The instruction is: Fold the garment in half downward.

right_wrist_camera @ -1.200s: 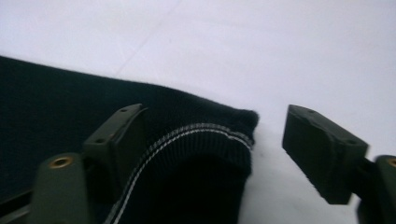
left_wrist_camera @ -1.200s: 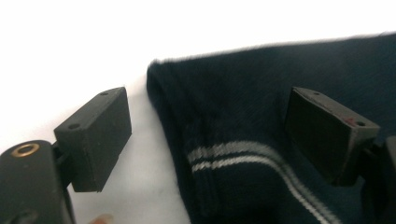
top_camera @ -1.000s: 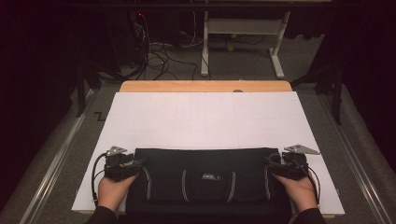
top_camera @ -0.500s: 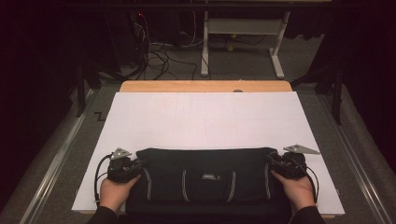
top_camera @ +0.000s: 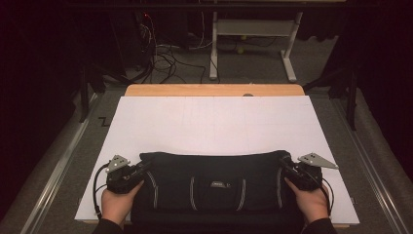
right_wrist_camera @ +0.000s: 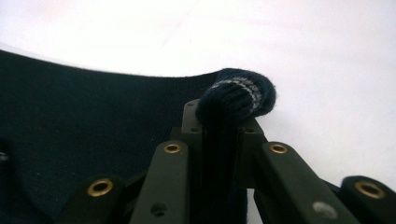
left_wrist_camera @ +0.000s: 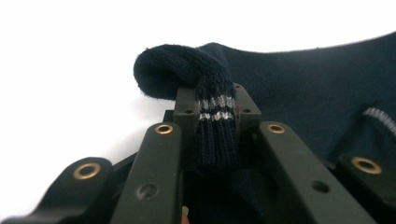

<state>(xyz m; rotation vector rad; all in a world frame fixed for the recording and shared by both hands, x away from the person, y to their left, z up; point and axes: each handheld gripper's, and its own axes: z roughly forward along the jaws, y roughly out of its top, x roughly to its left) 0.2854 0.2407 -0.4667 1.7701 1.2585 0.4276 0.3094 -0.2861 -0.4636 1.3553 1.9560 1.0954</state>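
Observation:
A dark navy knitted garment [top_camera: 214, 180] with thin grey stripes lies folded near the front edge of the white sheet [top_camera: 214, 122]. My left gripper [top_camera: 141, 170] is at its left end, shut on a bunched ribbed fold [left_wrist_camera: 215, 135] of the knit. My right gripper [top_camera: 285, 168] is at its right end, shut on a rolled striped edge [right_wrist_camera: 233, 100]. Both pairs of jaws have just been closing with the knit between them. In the left gripper view the garment [left_wrist_camera: 303, 84] spreads to the right. In the right gripper view the garment [right_wrist_camera: 70, 107] spreads to the left.
The white sheet covers a wooden table whose far edge [top_camera: 214, 90] shows beyond it. Past the table stand a white desk frame [top_camera: 253, 44] and tangled cables [top_camera: 165, 53] on the floor. Metal rails [top_camera: 63, 161] run along both sides.
Both grippers' jaws have closed on the garment's ends, and the knit at each end is now bunched between them. The hands have hardly shifted.

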